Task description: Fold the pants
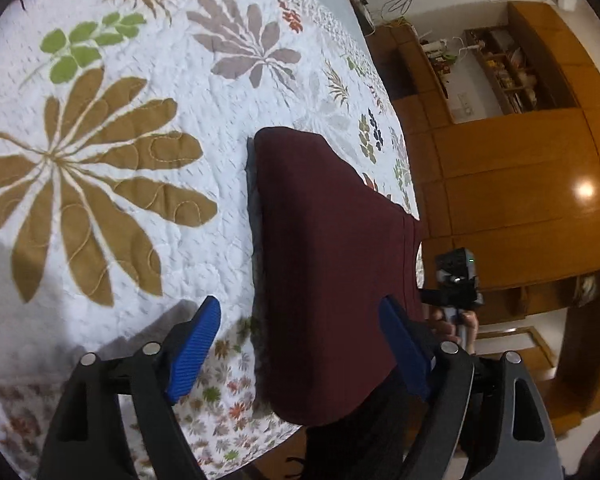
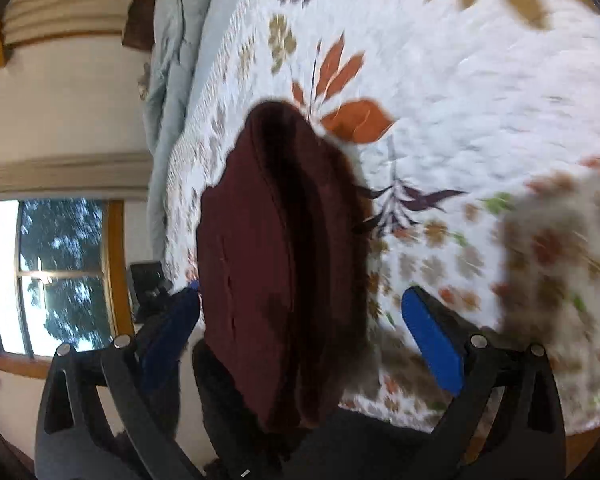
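Note:
The maroon pants [image 1: 328,240] lie folded in a thick stack on the white leaf-patterned quilt [image 1: 148,240], close to the bed's near edge. A thin grey layer [image 1: 251,184] shows along the stack's left side. My left gripper [image 1: 300,344] stands open; the near end of the stack lies between its blue pads [image 1: 196,344], and neither pad presses on it. In the right wrist view the same pants [image 2: 276,260] show their stacked folded edges. My right gripper [image 2: 300,336] is open wide around that end, with its right pad well clear of the cloth.
A hand [image 1: 454,326] on the other gripper's handle shows past the bed's edge. Wooden cabinets and shelves [image 1: 520,168] stand beyond it. A light-blue blanket [image 2: 176,60] lies along the far side of the bed, with a window [image 2: 60,272] behind.

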`<state>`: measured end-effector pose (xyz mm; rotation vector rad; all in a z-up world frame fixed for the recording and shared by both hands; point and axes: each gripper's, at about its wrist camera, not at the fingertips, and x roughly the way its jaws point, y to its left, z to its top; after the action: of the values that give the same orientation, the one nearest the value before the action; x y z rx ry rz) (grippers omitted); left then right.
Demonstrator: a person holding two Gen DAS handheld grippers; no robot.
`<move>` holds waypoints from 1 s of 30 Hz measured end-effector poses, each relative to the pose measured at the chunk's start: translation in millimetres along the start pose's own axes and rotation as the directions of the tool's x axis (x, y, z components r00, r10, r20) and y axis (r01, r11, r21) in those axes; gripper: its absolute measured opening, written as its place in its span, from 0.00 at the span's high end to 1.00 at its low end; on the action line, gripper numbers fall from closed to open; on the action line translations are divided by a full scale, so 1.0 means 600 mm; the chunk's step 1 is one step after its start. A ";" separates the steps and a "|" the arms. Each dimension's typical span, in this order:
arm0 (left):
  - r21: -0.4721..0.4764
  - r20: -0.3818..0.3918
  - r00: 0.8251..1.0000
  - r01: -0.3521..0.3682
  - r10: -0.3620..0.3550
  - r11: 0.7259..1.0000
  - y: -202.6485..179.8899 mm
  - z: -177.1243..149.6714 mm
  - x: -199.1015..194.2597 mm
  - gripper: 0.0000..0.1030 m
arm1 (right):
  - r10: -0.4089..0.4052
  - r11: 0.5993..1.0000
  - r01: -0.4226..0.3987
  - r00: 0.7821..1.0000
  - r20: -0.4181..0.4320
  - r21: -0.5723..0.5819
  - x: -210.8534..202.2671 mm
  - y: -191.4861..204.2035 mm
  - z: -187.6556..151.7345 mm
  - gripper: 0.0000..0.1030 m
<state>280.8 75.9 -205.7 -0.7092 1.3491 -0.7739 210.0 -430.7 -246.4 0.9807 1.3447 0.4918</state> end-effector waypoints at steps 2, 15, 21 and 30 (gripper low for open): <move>-0.005 -0.013 1.000 -0.011 0.010 1.000 0.003 0.009 0.008 0.17 | -0.020 1.000 0.020 0.999 -0.029 -0.006 0.021 0.007 0.013 0.02; 0.014 -0.186 0.982 0.049 -0.046 0.999 -0.022 0.022 0.073 0.16 | 0.012 0.999 -0.018 0.992 -0.127 -0.049 0.082 0.037 0.016 0.03; 0.005 -0.253 0.967 0.036 -0.034 0.999 -0.026 0.014 0.123 0.15 | 0.025 0.998 -0.034 0.990 -0.138 -0.059 0.100 0.046 0.012 0.02; -0.038 -0.248 0.968 0.013 -0.022 0.999 -0.020 0.021 0.133 0.13 | 0.028 0.998 -0.038 0.987 -0.157 -0.056 0.104 0.045 0.013 0.02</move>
<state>297.0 3.5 -240.0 -0.6688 1.5887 -0.8767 236.7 -369.4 -261.2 0.9324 1.4470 0.6408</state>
